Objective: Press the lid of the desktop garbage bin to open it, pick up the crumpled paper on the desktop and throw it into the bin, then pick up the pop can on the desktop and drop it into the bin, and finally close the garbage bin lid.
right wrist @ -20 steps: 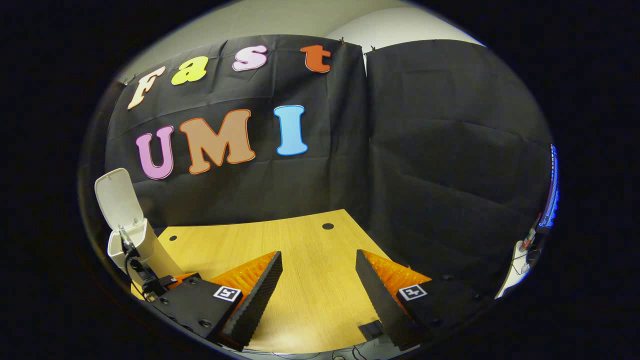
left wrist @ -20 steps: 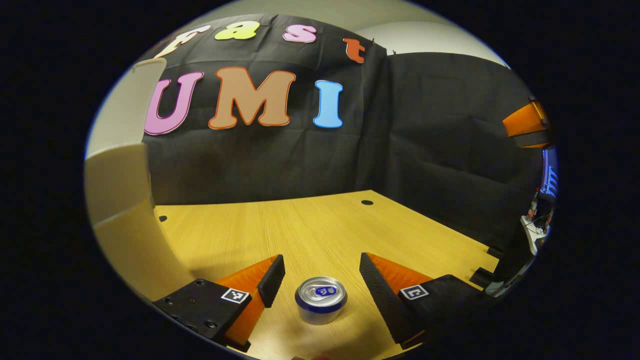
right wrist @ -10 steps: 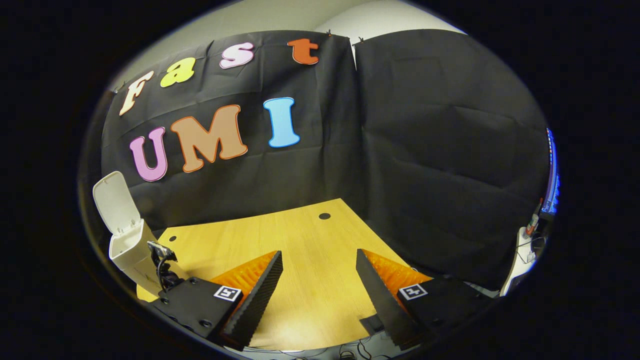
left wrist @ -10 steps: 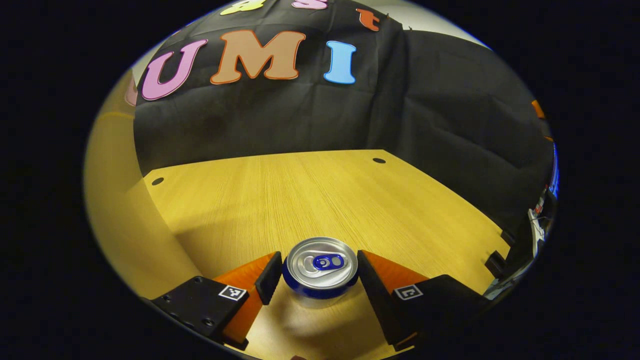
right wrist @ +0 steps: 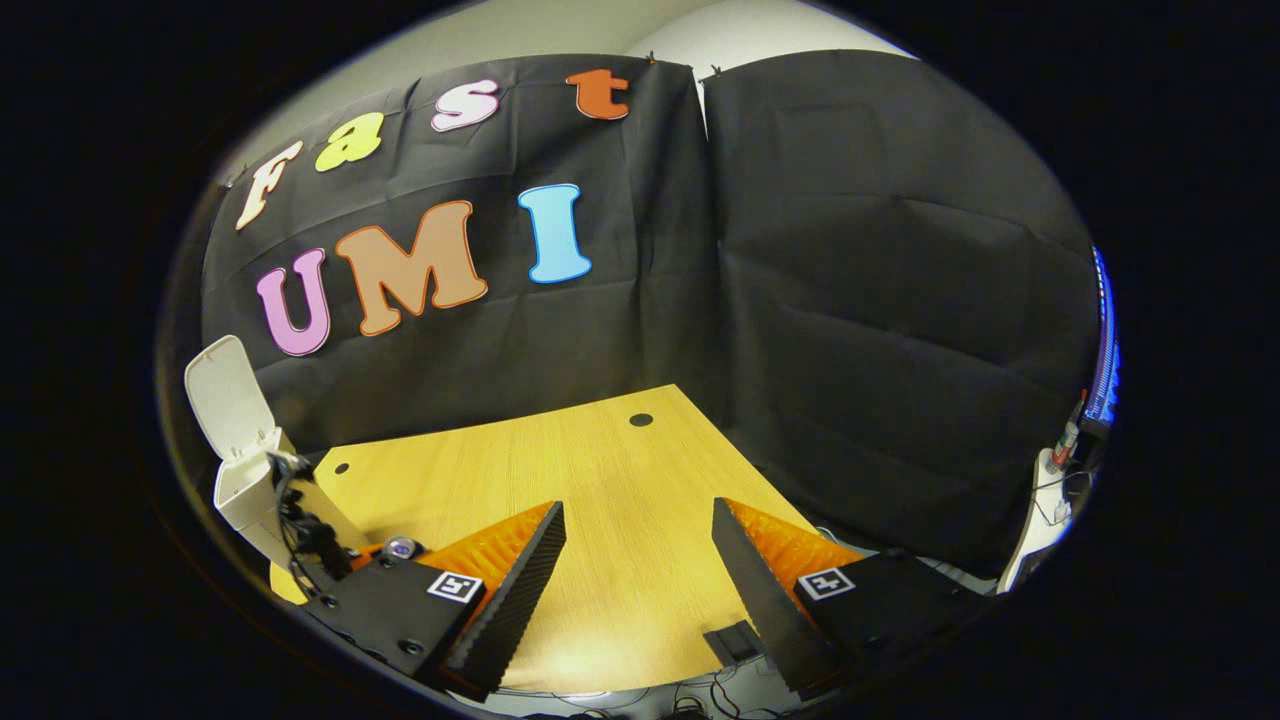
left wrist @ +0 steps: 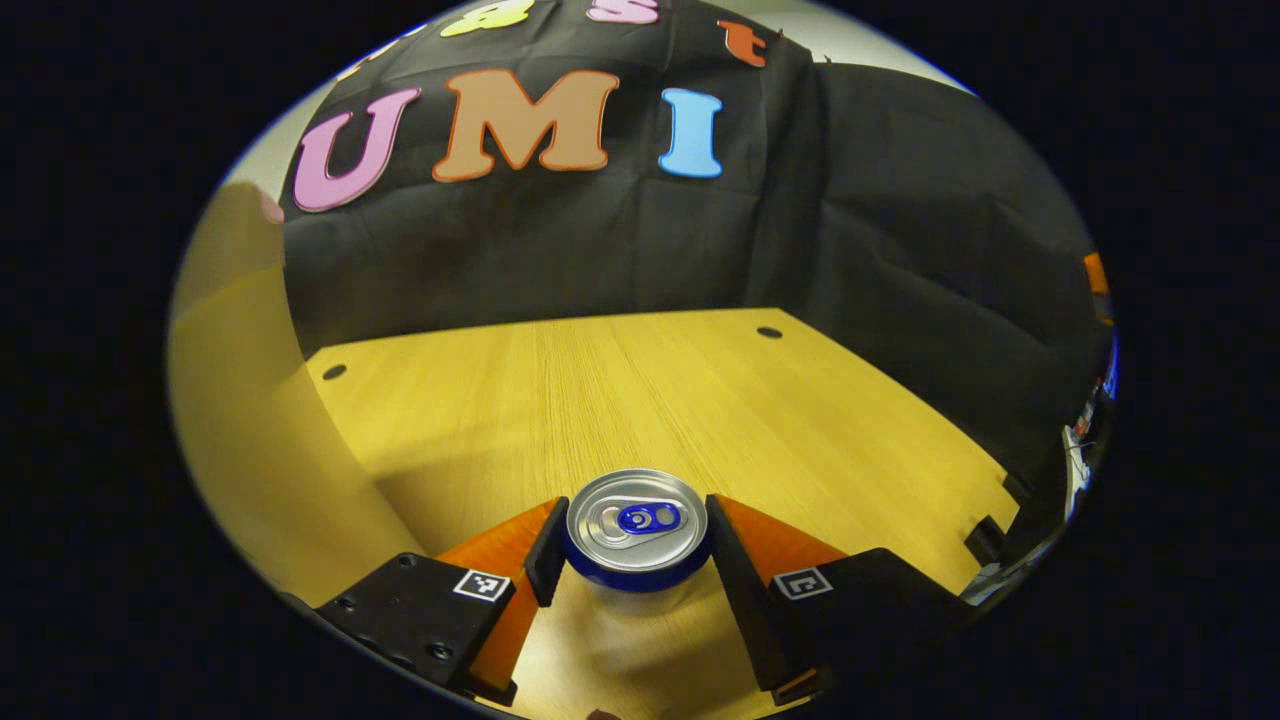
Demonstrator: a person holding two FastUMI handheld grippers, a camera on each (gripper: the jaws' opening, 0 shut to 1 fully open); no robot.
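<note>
In the left gripper view a pop can [left wrist: 637, 525] with a silver top and blue body stands upright on the wooden desktop [left wrist: 640, 400]. My left gripper [left wrist: 636, 548] is shut on it, one finger pressing each side. The pale bin wall [left wrist: 235, 420] looms close on the left. In the right gripper view the white bin [right wrist: 245, 495] stands at the far left with its lid [right wrist: 222, 395] tipped up and open. Beside the bin I see the left gripper [right wrist: 310, 540] and the can's top [right wrist: 400, 547]. My right gripper [right wrist: 640, 575] hangs open over the desktop's near edge with nothing between its fingers.
Black cloth walls close the desk at the back and right [right wrist: 880, 300]. Small round holes [left wrist: 769, 331] mark the desktop's far corners. Cables and a small dark box [right wrist: 735, 640] lie below the desk's near edge. Equipment stands at the far right [right wrist: 1060, 470].
My left gripper dropped lower around the can and its fingers closed in from wide apart to touch both sides. The right gripper drifted slightly, staying open.
</note>
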